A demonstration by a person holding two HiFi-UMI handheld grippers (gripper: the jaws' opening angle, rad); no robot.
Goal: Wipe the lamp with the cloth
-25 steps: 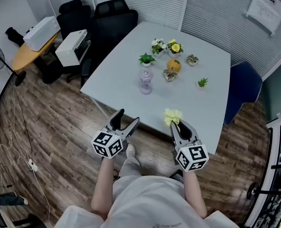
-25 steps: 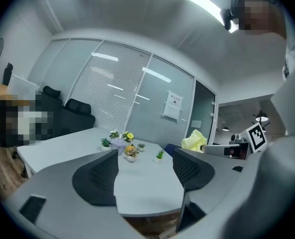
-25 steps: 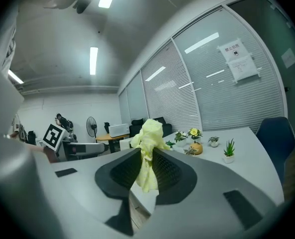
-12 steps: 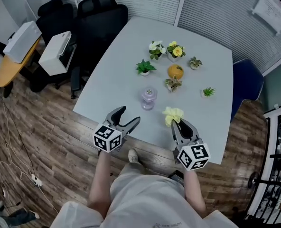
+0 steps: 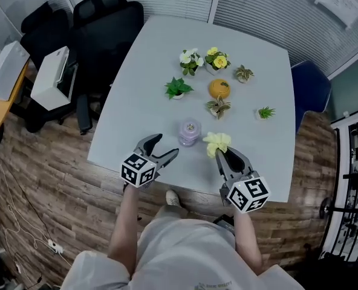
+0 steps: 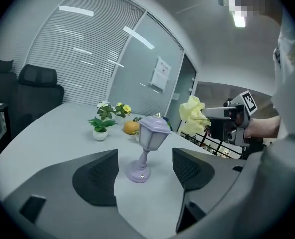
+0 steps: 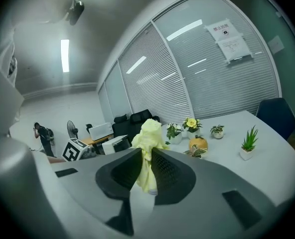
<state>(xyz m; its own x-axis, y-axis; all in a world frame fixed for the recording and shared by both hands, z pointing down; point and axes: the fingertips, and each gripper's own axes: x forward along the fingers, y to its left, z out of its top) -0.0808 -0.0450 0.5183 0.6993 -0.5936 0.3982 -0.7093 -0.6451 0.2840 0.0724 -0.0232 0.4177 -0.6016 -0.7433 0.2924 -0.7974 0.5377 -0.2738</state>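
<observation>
A small lilac lantern-shaped lamp (image 5: 189, 132) stands upright near the front edge of the white table (image 5: 149, 71). My left gripper (image 5: 165, 145) is open just short of it. In the left gripper view the lamp (image 6: 147, 142) stands a little beyond the two spread pads (image 6: 95, 177), untouched. My right gripper (image 5: 223, 156) is shut on a crumpled yellow cloth (image 5: 217, 142), held just right of the lamp. That cloth (image 7: 147, 151) sticks up from between the closed jaws in the right gripper view, and the left gripper view shows the cloth (image 6: 193, 115) too.
Several small potted plants (image 5: 177, 89) and an orange ornament (image 5: 219, 88) stand behind the lamp at mid-table. Black chairs (image 5: 100, 23) and white printers (image 5: 51, 77) are at the left, and a blue chair (image 5: 310, 86) is at the right. Wooden floor lies below the table's edge.
Both grippers have moved forward from the table's front edge to over the table. The lamp now sits close in front of the left gripper, with the cloth beside it.
</observation>
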